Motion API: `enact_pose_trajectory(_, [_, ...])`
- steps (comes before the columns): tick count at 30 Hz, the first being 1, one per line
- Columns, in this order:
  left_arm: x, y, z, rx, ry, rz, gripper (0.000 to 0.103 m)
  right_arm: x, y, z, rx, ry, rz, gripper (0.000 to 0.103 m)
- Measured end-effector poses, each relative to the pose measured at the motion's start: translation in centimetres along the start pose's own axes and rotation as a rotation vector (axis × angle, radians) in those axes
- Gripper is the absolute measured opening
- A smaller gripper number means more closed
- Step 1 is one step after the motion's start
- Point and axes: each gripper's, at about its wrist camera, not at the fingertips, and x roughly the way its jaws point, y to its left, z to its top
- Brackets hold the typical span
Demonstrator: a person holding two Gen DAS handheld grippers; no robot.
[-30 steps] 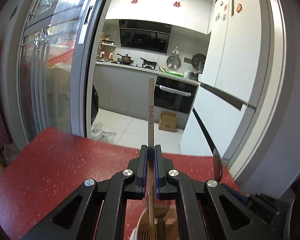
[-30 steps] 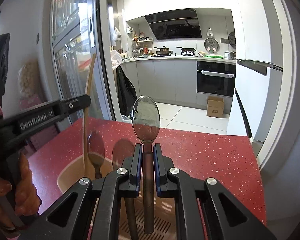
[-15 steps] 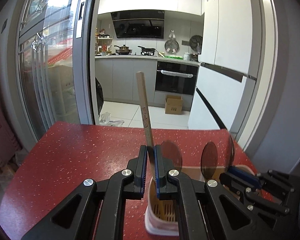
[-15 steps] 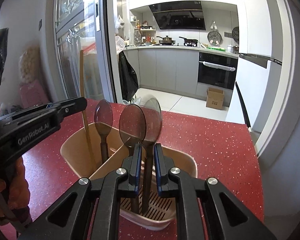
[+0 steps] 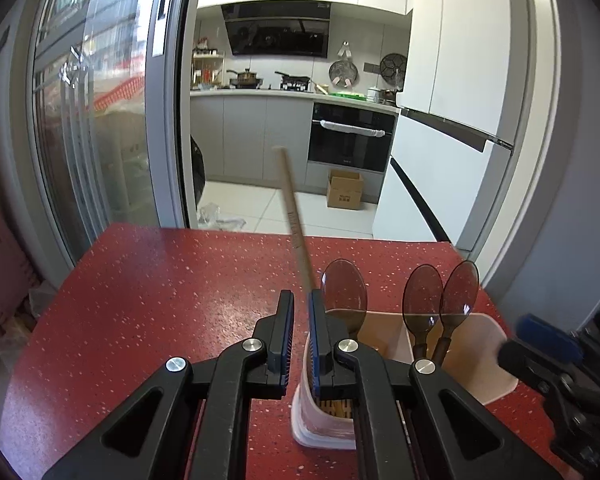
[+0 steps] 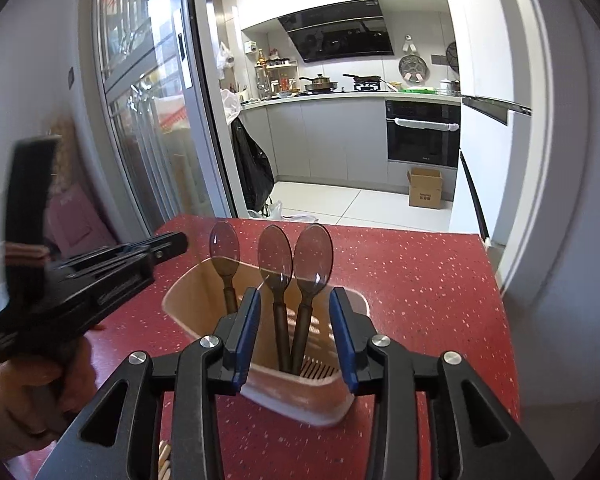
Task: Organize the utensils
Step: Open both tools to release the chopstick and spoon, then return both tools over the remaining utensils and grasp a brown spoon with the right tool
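A beige utensil holder (image 6: 260, 312) stands on the red speckled table (image 5: 160, 300), and everything here sits relative to it. Three translucent brown spoons (image 6: 276, 256) stand upright inside it, bowls up above its rim: one in the left compartment, two close together in the right. A wooden stick (image 5: 296, 224) leans out of its left end, tilted away toward the kitchen. The left gripper (image 5: 300, 336) hovers just over that left end, jaws slightly parted with the stick's lower part beside the right finger, not clamped. The right gripper (image 6: 296, 332) sits at the holder's near wall, jaws spread wide and holding nothing, the two paired spoons showing between its fingers.
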Motion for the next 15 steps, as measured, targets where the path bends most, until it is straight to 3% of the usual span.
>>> enact_pose_trajectory(9, [-3.1, -0.1, 0.2, 0.000, -0.030, -0.021, 0.036, -3.8, -0.8, -1.2, 0.077, 0.027, 0.026, 0.044])
enact_pose_trajectory(12, [-5.4, -0.1, -0.6, 0.026, -0.037, -0.037, 0.038, -4.5, -0.7, -2.0, 0.102, 0.067, 0.052, 0.052])
enact_pose_trajectory(13, [-5.9, -0.1, -0.9, 0.028, -0.031, -0.040, 0.078, -4.8, -0.6, -2.5, 0.108, 0.086, 0.058, 0.056])
enact_pose_trajectory(14, [-6.6, 0.1, -1.4, 0.023, -0.014, -0.038, 0.103, -5.0, -0.5, -3.1, 0.114, 0.109, 0.059, 0.060])
enact_pose_trajectory(15, [-7.4, 0.5, -2.1, -0.004, -0.011, -0.019, 0.103, -5.1, -0.4, -3.7, 0.124, 0.132, 0.061, 0.061])
